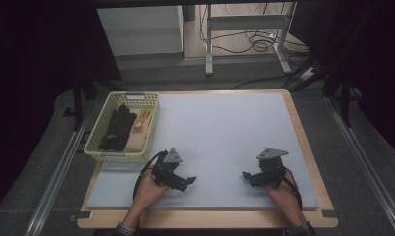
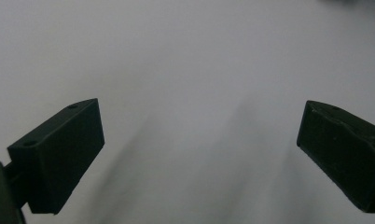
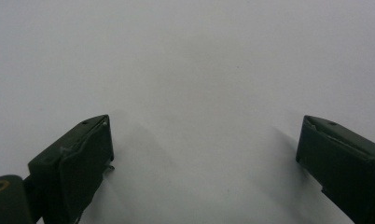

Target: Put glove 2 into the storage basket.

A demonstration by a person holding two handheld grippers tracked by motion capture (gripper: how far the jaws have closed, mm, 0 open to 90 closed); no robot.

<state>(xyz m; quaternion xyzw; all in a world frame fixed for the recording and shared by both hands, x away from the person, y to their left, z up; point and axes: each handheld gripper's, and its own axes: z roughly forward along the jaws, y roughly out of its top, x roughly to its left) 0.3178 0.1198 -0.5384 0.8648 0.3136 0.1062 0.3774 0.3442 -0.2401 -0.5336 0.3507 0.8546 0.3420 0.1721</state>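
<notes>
High view: both grippers rest low on the grey mat (image 1: 225, 132), left gripper (image 1: 189, 181) and right gripper (image 1: 246, 175) with jaws apart, empty. Nearest, the basket (image 1: 99, 132) of dark cloth could tip if its rim gets caught.

Black hand-held gripper (image 1: 191, 180), grey plate

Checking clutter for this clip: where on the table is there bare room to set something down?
The grey mat is bare from the basket to its right edge and ahead of both open grippers, left and right. Only the basket corner, holding dark and tan items, is crowded.
</notes>
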